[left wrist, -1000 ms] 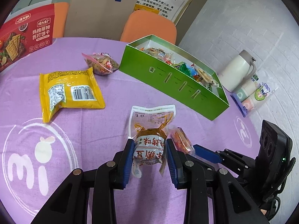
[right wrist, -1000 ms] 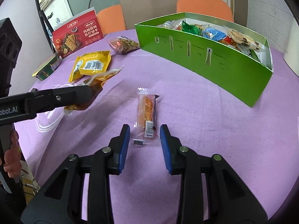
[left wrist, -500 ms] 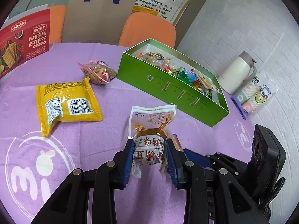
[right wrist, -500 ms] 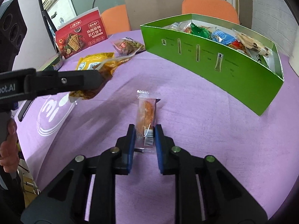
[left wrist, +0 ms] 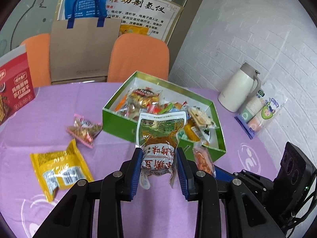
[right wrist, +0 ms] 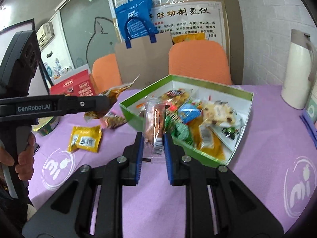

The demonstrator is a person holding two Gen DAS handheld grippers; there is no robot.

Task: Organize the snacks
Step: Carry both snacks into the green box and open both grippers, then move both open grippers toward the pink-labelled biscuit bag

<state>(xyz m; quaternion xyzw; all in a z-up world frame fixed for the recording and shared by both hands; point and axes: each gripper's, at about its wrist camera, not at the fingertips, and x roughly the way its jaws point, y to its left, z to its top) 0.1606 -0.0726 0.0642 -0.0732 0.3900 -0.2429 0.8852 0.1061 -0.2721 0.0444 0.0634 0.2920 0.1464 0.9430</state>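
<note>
Between the blue pads of the left gripper point(left wrist: 159, 163) hangs the egg pouch point(left wrist: 158, 150), clamped across its round belly and lifted clear of the purple tablecloth point(left wrist: 59, 107), its clear top flap standing up in front of the green box point(left wrist: 118, 122). The right gripper point(right wrist: 152, 148) is closed narrow on the slim orange packet point(right wrist: 153, 127), pinched at the barcode end, so the long free end leans toward the box. To do this step well, I would carry each snack over the near wall before opening (the flap and the free end could catch on the rim). The box is already heaped, with the most room at its white back corner. On the cloth the yellow bag point(left wrist: 59, 168) and pink packet point(left wrist: 84, 130) lie well off to the left, leaving the approach free.
</note>
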